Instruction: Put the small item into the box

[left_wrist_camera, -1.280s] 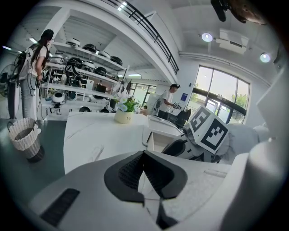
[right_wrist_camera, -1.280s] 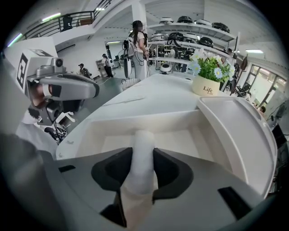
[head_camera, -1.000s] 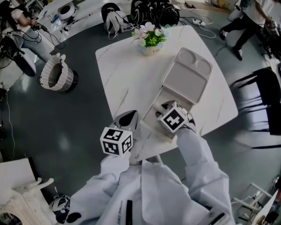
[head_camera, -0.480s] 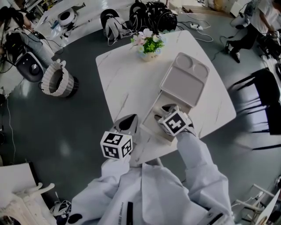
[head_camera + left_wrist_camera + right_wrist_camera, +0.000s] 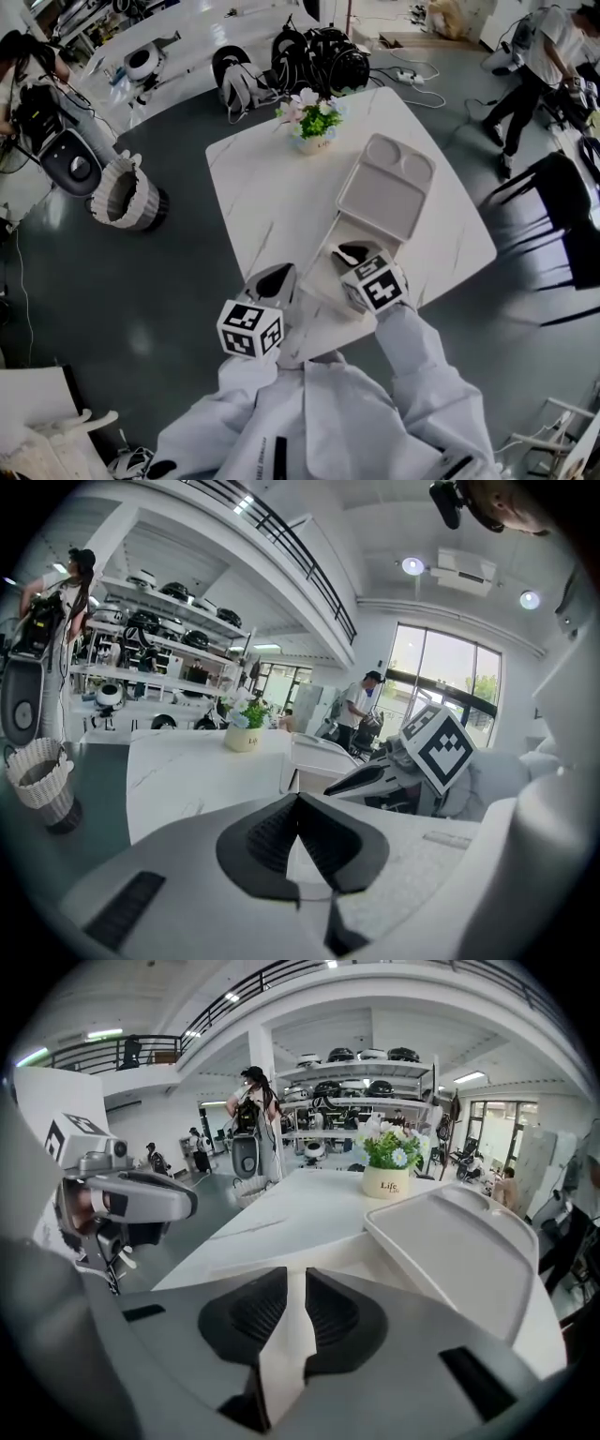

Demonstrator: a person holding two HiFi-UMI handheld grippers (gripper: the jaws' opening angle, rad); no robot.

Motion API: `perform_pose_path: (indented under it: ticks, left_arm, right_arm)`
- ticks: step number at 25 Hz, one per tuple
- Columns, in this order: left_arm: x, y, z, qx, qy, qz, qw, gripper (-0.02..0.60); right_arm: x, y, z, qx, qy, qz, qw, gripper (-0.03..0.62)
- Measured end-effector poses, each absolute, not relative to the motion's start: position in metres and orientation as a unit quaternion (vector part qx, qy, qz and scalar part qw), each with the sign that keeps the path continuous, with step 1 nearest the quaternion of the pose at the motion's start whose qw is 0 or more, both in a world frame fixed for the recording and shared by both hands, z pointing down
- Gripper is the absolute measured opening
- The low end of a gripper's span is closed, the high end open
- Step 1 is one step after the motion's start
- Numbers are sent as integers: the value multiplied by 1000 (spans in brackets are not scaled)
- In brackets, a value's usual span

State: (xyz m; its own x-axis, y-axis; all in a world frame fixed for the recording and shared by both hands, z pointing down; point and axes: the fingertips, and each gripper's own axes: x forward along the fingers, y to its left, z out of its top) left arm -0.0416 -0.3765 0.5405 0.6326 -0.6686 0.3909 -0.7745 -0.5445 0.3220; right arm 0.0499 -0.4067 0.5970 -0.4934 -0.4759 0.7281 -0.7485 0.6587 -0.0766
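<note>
Two tongs to check. Right tongs (image 5: 289, 1309) hang over the open box (image 5: 317, 270) at frame centre, jaws closing on a narrow gap with nothing between. Left tongs (image 5: 298, 806) are pressed together, empty, lower left. The small item shows in no view; verify it lies inside, then lift straight up.

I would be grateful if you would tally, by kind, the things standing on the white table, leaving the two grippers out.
Pot of flowers: 1
Grey compartment tray: 1
Open box: 1
Total: 3
</note>
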Motion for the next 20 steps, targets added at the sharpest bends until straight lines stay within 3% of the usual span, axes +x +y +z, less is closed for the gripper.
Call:
perform_pose_path:
  ticks: [6, 20]
  left_arm:
    - [-38, -371, 521, 885, -403, 99, 211, -8]
    - [-55, -367, 468, 900, -411, 57, 130, -8]
  right_arm:
    - [53, -405, 572, 391, -859, 187, 273, -3]
    - [68, -390, 493, 447, -875, 174, 67, -6]
